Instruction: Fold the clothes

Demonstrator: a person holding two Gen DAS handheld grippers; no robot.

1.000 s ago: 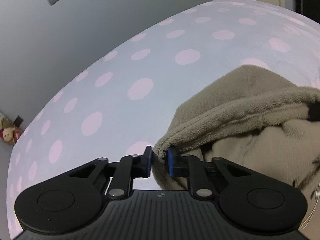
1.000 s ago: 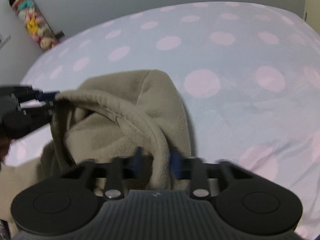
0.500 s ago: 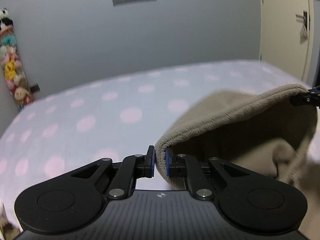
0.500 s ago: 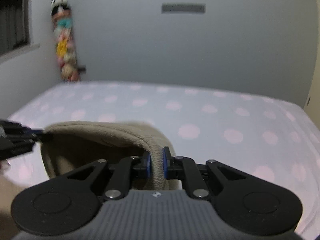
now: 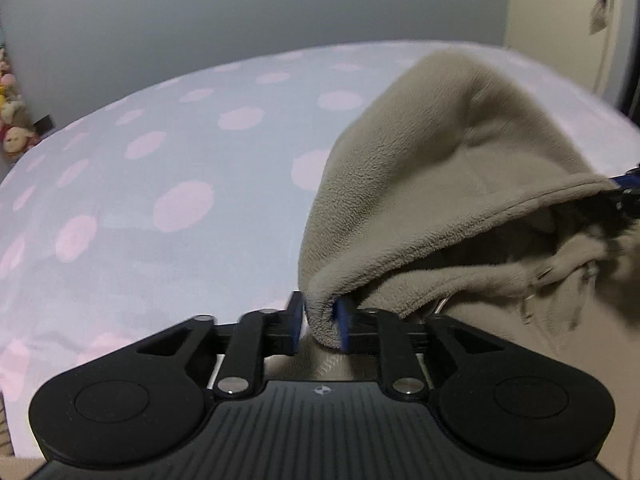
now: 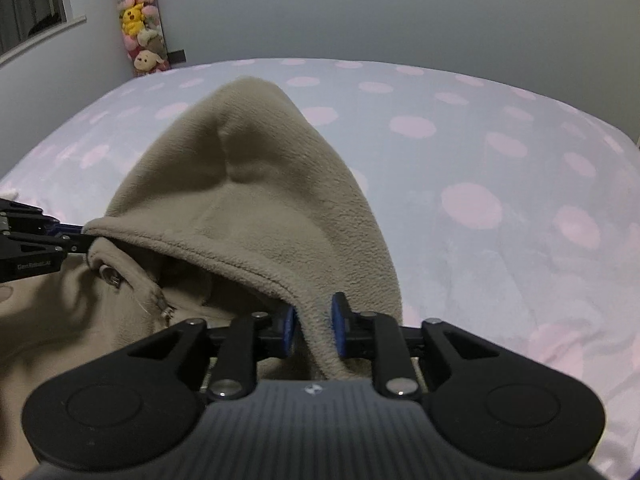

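Both tools have swung the hood of the hoodie [image 6: 256, 184] forward and down since a moment ago: half a second back its rim was stretched taut and high between them, and now the hood lies peaked over the bed [image 5: 168, 184], its point reaching toward the far wall.

The left tool [image 5: 320, 320] has the left end of the hood's rim between its blue pads, and its jaws are opening; in its own view the fleece bunches in the gap and sits against the right pad, while the left pad looks to have let go. The right tool [image 6: 314, 326] has the other end of the rim running between its pads, jaws likewise opening, with daylight showing on either side of the cloth. So I'd say both are letting go rather than gripping.

The garment is a beige fleece hoodie spread on the polka-dot sheet, body toward the person, a metal eyelet [image 6: 108, 274] and a drawstring showing just under the hood opening.

The step in hand looks like laying the hood flat before the real folding starts. Next, I'd judge, both tools need to back clear of the rim without dragging it, then go for a sleeve or a side edge of the body to fold inward.
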